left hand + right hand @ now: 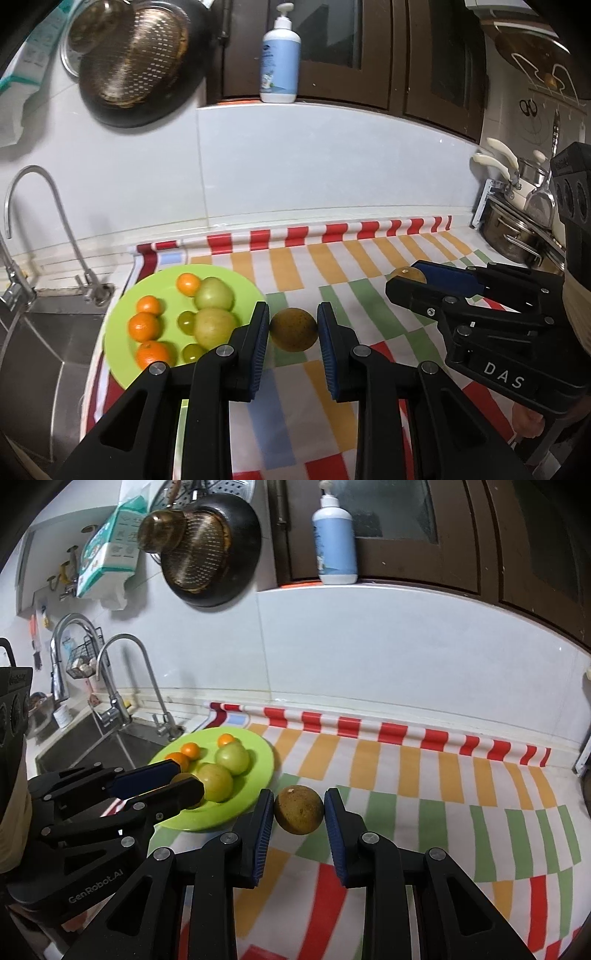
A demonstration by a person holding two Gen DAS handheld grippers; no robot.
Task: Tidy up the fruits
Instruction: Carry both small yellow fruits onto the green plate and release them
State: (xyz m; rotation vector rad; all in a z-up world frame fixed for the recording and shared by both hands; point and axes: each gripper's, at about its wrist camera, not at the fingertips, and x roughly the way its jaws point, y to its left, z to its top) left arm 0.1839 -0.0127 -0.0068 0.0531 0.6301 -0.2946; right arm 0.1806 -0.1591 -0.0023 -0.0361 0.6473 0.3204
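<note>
A green plate (122, 354) at the left of the checked cloth holds several small oranges (143, 326), two green apples (214, 293) and two green grapes (186, 321). My left gripper (293, 328) is shut on a brownish round fruit (293, 329), its blue pads (260, 332) touching both sides, just right of the plate. My right gripper (299, 808) is shut on a second brownish fruit (299, 809) over the cloth. The plate (258, 771) also shows in the right wrist view, with the left gripper (184, 779) before it. The right gripper (410, 278) shows at the right of the left wrist view.
A steel sink (44, 332) with a curved tap (22, 184) lies left of the plate. A dark pan with a strainer (136, 59) hangs on the wall. A pump bottle (279, 55) stands on the ledge. Pots (517, 229) sit at the far right. The checked cloth (369, 266) covers the counter.
</note>
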